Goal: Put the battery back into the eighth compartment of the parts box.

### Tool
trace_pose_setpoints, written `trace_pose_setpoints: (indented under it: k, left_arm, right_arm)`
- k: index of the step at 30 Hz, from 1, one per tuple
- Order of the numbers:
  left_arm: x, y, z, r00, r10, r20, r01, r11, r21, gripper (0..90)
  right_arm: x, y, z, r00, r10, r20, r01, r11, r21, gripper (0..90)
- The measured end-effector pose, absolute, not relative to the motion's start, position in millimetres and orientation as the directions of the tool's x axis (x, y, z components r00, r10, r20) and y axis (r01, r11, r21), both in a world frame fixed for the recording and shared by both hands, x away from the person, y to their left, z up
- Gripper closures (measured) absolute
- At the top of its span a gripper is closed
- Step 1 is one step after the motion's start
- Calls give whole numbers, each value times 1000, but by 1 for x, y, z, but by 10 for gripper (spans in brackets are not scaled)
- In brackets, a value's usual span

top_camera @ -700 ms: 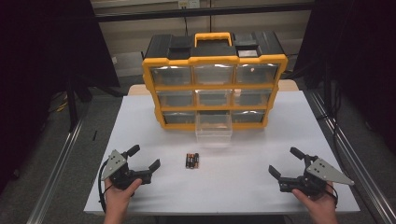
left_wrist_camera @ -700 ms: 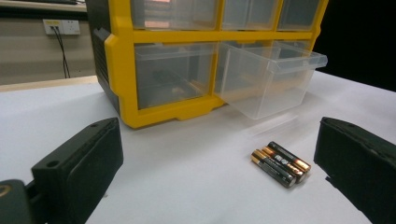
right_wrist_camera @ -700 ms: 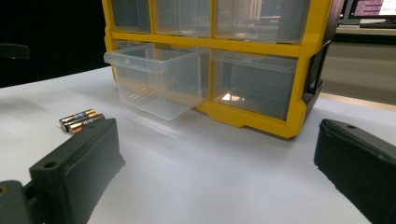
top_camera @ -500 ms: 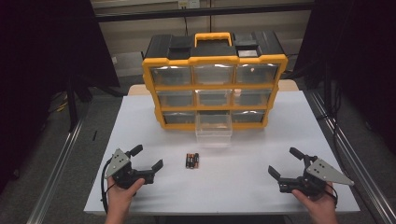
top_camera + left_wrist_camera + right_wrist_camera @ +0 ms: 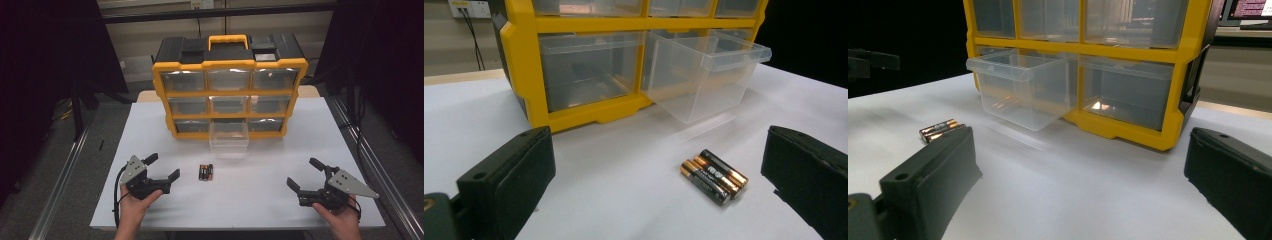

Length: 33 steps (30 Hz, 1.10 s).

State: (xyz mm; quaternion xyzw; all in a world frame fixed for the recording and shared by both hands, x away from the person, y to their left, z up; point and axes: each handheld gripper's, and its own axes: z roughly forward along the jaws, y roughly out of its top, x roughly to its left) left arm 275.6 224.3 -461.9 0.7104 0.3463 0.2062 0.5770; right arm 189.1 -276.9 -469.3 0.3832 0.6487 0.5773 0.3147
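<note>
My left gripper (image 5: 162,176) sits near the front-left of the white table (image 5: 150,125), jaws spread wide, nothing between them. In the left gripper view the two black pads stand far apart at the bottom corners, with bare tabletop between.

My right gripper (image 5: 306,177) is at front-right, well apart from the left one. Jaws also wide open, gripping nothing. Its grey three-cornered plate points toward the right edge of the table.

The small bundle of black-and-gold AAA batteries (image 5: 206,172) lies flat on the table, between the two grippers but much nearer the left one, just to the right of its jaw tips and not touching them. In the left gripper view the batteries (image 5: 714,175) lie side by side, ahead and right of centre, closer to the right-hand pad. In the right gripper view they (image 5: 942,129) peek out just behind the left-hand pad. Looks like three cells, hard to be sure.

Behind them is the yellow-and-black plastic organiser cabinet with clear drawers (image 5: 229,91), upright at the back middle of the table. Its bottom-middle clear plastic drawer (image 5: 229,138) is pulled out toward me and looks empty. Batteries lie just in front of that drawer, slightly left, not touching. The other drawers are pushed in.
</note>
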Motion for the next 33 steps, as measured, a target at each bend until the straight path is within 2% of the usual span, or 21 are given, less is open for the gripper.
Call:
trace_pose_setpoints:
  k: [7, 17, 25, 33]
  left_arm:
    - [281, 213, -460, 674, 735, -80, 271, -146, 951, 12]
    - [291, 195, -459, 689, 714, -125, 337, -162, 927, 16]
    - [300, 186, -453, 686, 718, -120, 360, -191, 913, 31]
    - [306, 172, -450, 693, 716, -78, 393, -285, 874, 174]
  right_arm:
    - [187, -277, -468, -506, 862, 39, 135, 34, 990, 3]
    - [189, -277, -468, -506, 862, 42, 134, 30, 991, 3]
    - [188, -277, -468, -514, 857, 41, 130, 30, 991, 5]
    - [188, -278, -467, -509, 859, 49, 125, 18, 992, 7]
